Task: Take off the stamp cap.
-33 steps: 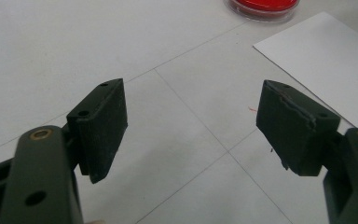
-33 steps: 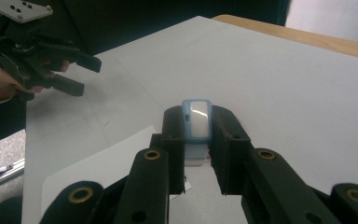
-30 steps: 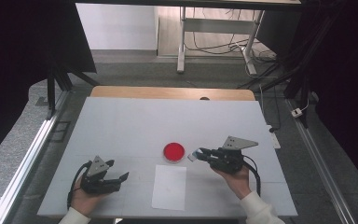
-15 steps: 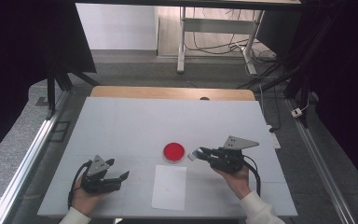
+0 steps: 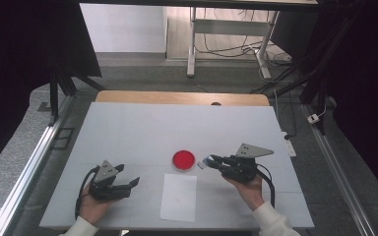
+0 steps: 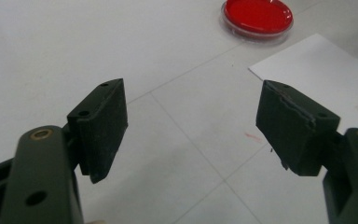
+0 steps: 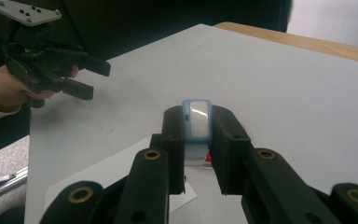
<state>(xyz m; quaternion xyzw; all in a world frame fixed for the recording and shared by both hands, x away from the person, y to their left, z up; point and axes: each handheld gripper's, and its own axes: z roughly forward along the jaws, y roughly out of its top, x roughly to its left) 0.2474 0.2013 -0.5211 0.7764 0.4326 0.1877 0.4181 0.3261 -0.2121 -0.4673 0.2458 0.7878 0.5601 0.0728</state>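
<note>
Two grippers | right gripper (image 7: 196, 140) clamps blue stamp (image 7: 196, 122) | left gripper (image 6: 191, 126) wide apart

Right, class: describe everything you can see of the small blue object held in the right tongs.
The small blue object is a rounded, plastic-looking piece with a pale blue rim around a glossy white face. The right tongs are shut on it, its end poking past their tips. In the high view it sits just right of the red dish.
</note>
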